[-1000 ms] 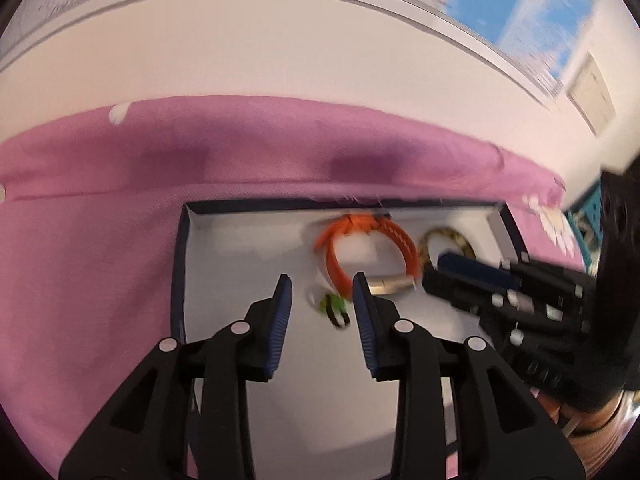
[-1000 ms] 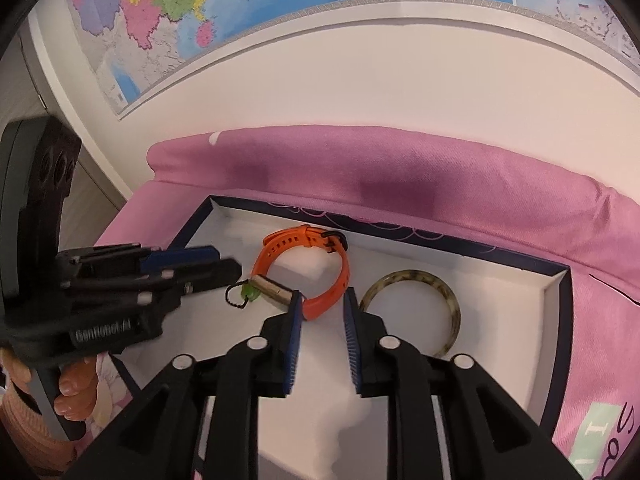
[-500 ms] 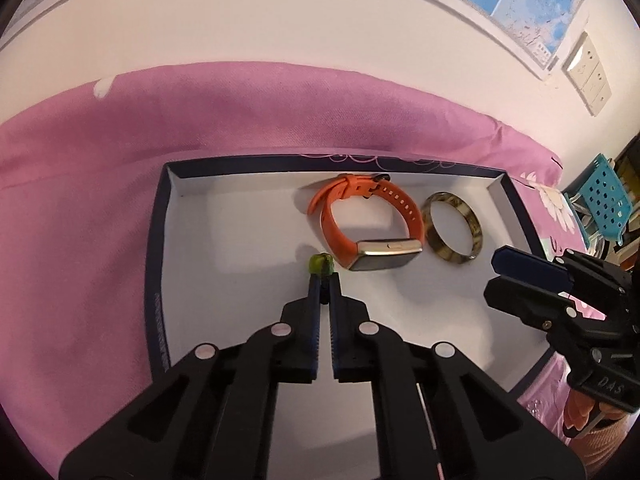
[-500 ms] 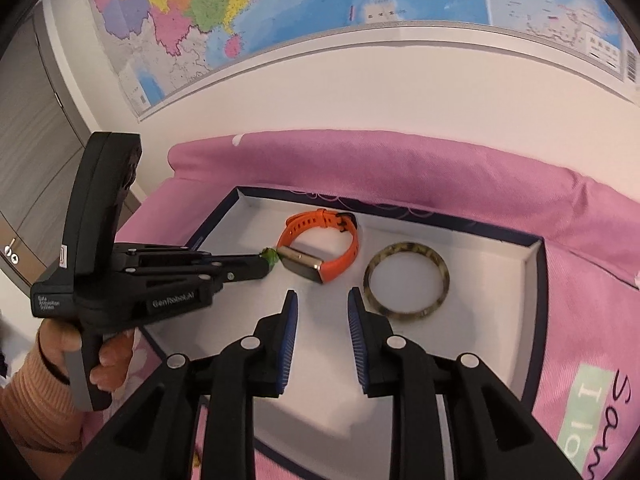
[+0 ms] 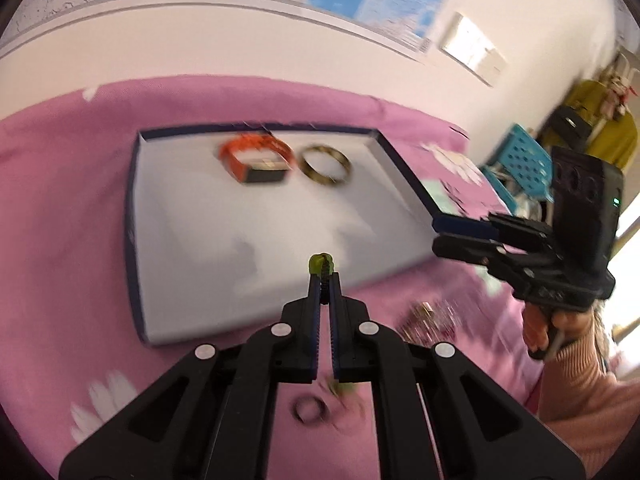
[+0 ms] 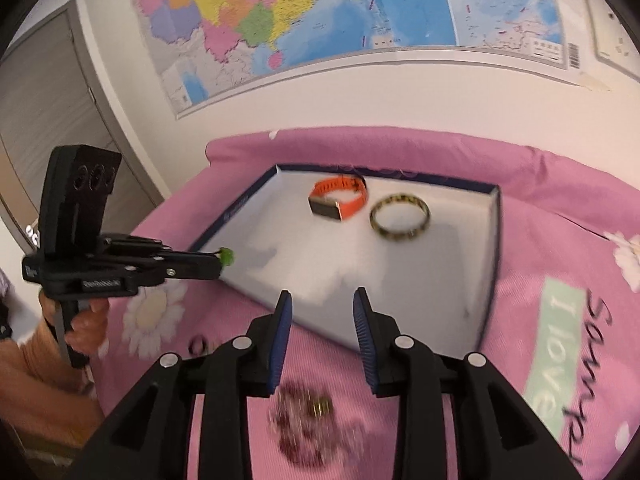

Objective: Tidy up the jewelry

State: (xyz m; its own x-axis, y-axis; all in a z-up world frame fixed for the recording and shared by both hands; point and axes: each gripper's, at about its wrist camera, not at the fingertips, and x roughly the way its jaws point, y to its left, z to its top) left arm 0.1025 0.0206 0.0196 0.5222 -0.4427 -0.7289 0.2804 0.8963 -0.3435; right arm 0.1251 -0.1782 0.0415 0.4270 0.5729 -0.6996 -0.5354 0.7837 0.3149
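Note:
My left gripper point(image 5: 325, 278) is shut on a small green bead piece point(image 5: 319, 263) and holds it above the near edge of the white tray point(image 5: 134, 200). In the right wrist view this gripper point(image 6: 219, 259) sits left of the tray point(image 6: 494, 240), with the green piece point(image 6: 227, 257) at its tips. An orange watch point(image 5: 256, 160) point(image 6: 338, 198) and a mottled bangle point(image 5: 326, 162) point(image 6: 400, 216) lie at the tray's far side. My right gripper point(image 6: 322, 300) hovers over the tray's near edge; its jaws are opening with nothing between them. It shows at the right point(image 5: 438, 236) in the left wrist view.
On the pink flowered cloth point(image 6: 560, 208) in front of the tray lie a black ring point(image 5: 308, 410) point(image 6: 198, 346) and a blurred beaded pile point(image 5: 428, 320) point(image 6: 308, 428). A wall with a map stands behind. A blue chair point(image 5: 520, 160) is at the right.
My left gripper closed on the green piece in the tray and drew back with it toward the near edge. My right gripper pulled back from the watch and widened.

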